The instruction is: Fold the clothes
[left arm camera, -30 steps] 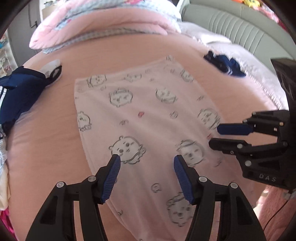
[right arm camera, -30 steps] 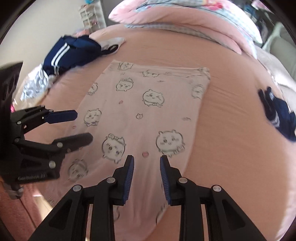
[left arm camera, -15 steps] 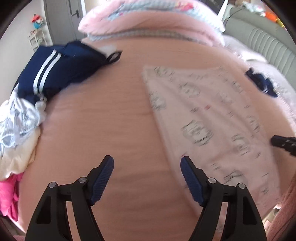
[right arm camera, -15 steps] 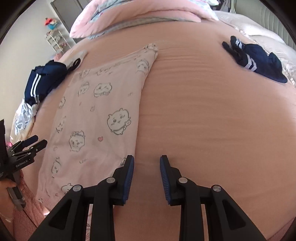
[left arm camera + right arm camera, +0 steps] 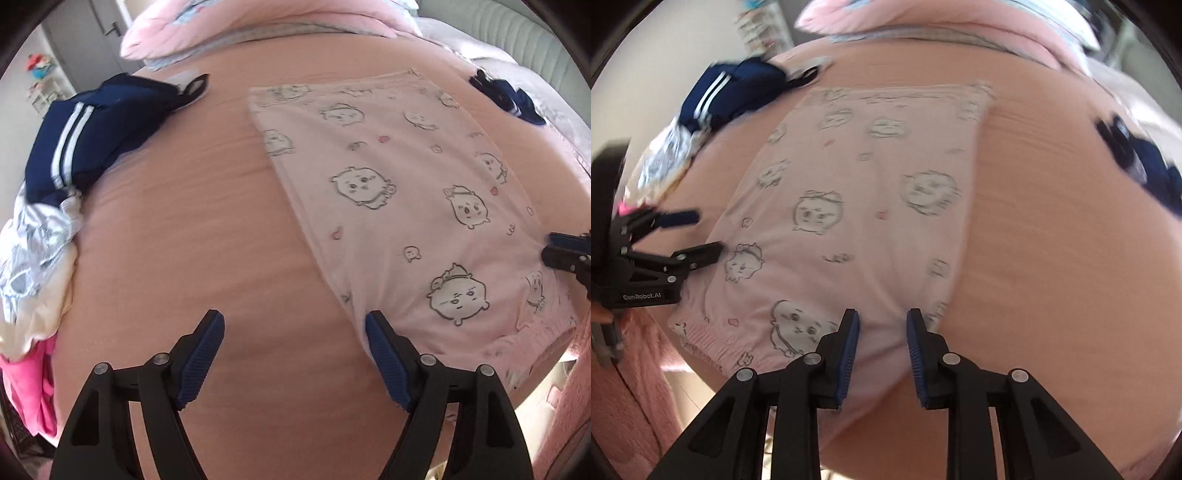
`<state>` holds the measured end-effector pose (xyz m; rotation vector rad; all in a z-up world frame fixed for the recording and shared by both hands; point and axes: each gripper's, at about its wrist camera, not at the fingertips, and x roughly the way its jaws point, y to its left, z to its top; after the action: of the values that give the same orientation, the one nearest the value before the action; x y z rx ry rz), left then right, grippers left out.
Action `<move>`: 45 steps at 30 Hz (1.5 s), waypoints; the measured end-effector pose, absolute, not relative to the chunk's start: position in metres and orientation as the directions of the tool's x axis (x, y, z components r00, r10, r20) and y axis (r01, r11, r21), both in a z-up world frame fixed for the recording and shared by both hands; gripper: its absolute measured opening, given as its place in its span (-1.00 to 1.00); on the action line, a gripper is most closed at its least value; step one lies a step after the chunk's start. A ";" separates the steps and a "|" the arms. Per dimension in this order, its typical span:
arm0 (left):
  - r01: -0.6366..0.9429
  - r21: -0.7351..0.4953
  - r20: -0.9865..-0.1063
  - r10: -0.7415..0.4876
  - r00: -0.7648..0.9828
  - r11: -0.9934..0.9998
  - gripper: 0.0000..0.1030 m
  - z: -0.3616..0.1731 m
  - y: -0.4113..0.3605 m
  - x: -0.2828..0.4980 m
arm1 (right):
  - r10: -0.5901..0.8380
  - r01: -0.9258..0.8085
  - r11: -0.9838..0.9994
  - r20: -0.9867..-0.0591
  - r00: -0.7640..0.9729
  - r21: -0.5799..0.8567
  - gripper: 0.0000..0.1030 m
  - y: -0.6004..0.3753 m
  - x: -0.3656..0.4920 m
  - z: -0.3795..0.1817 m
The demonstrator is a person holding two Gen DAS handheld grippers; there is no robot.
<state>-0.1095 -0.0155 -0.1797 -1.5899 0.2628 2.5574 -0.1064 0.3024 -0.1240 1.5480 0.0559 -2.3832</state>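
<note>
The pink printed garment [image 5: 399,206] lies folded flat on the pink bed [image 5: 192,236], a long panel with its gathered waistband at the near edge and its far hem toward the pillows [image 5: 266,22]. The left claw [image 5: 293,334] is spread wide and its jaws are opening, with nothing between them but bare sheet; its right fingertip sits just at the garment's left edge, near the waistband corner. A second ago that same claw hung over the middle of the garment with its jaws closer together; half a second ago it had swung well out over the bare sheet, and now it has come back to the fabric's side edge. The right claw [image 5: 881,323] is set narrow, its pads apart, with nothing pinched, hovering over the near right part of the garment close to the waistband. A second ago it was over the garment's middle, half a second ago it had drifted off the right edge onto the bed, and now it is back above the cloth. The garment itself has not shifted or changed shape. A navy striped jacket [image 5: 92,136] sits at the left of the bed beside a heap of white and pink clothes [image 5: 33,266], and a small navy item [image 5: 506,98] lies off to the far right.
</note>
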 end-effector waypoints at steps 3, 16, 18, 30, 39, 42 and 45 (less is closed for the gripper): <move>-0.258 0.023 -0.878 0.104 -0.466 -0.966 0.50 -0.170 0.003 -0.105 | -0.258 0.233 -0.957 -0.875 -0.410 0.174 -0.46 0.309 -0.101 -0.110; -0.233 0.021 -0.928 0.068 -0.368 -0.972 0.51 -0.173 -0.002 -0.084 | -0.247 0.261 -0.951 -0.918 -0.310 0.168 -0.44 0.300 -0.070 -0.116; -0.231 -0.054 -0.915 0.141 -0.379 -0.971 0.51 -0.165 0.001 -0.091 | -0.261 0.237 -0.953 -0.908 -0.327 0.189 -0.44 0.310 -0.069 -0.110; -0.279 -0.033 -0.945 0.122 -0.304 -0.960 0.53 -0.184 -0.026 -0.127 | -0.264 0.357 -0.923 -0.911 -0.317 0.143 -0.51 0.278 -0.119 -0.121; -0.259 -0.076 -0.873 0.190 -0.450 -0.963 0.52 -0.152 -0.024 -0.177 | -0.283 0.359 -0.924 -0.868 -0.409 0.131 -0.45 0.292 -0.126 -0.088; -0.306 -0.085 -0.844 0.232 -0.483 -0.948 0.52 -0.149 0.005 -0.198 | -0.290 0.369 -0.920 -0.866 -0.407 0.134 -0.45 0.279 -0.164 -0.086; -0.330 -0.053 -0.851 0.216 -0.479 -0.942 0.52 -0.162 0.023 -0.223 | -0.245 0.386 -0.920 -0.868 -0.432 0.067 -0.45 0.264 -0.199 -0.092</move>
<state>-0.2231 0.0230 -0.1624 -1.3865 0.1681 2.4522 -0.1987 0.2636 -0.0921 1.4046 0.1988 -2.3742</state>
